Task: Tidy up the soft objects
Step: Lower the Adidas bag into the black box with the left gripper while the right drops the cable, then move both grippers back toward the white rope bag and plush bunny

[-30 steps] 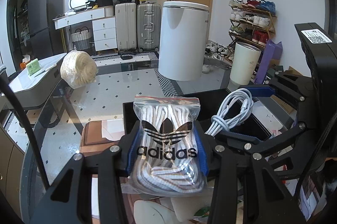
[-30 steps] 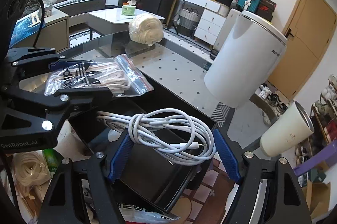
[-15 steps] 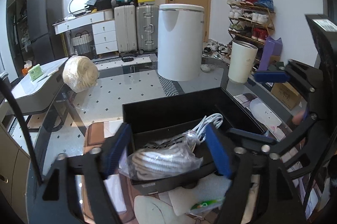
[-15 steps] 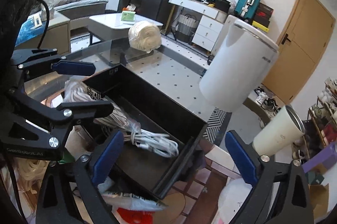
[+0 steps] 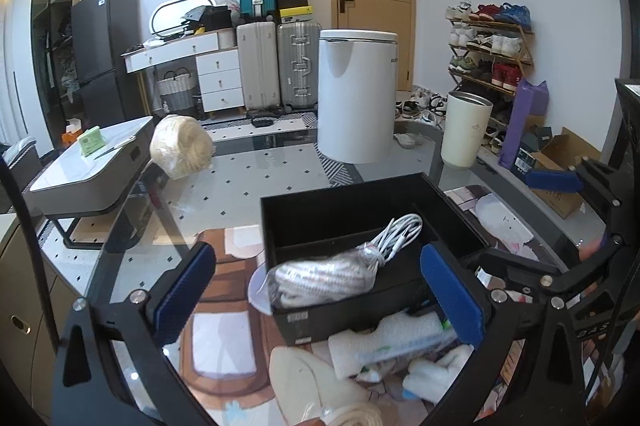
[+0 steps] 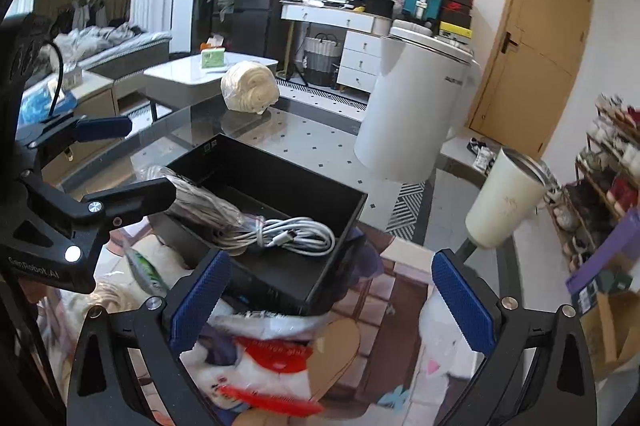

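Note:
A black open box (image 5: 344,214) (image 6: 276,182) stands on the glass table. In it lie a clear zip bag of striped socks (image 5: 324,276) (image 6: 208,206) and a coiled white cable (image 5: 398,232) (image 6: 296,236). My left gripper (image 5: 320,290) is open and empty, just in front of the box. My right gripper (image 6: 330,294) is open and empty, above the box's near corner. A cream bundle of soft cord (image 5: 182,146) (image 6: 250,92) sits at the table's far left.
A tall white bin (image 5: 356,94) (image 6: 416,106) and a cream tumbler (image 5: 466,134) (image 6: 506,198) stand behind the box. Soft items and bags (image 5: 384,346) (image 6: 260,354) lie under the glass. A low white table (image 5: 88,166) stands left.
One second ago my left gripper held the sock bag and my right held the cable. Both let go; the items now lie in the box and both grippers have drawn back, open.

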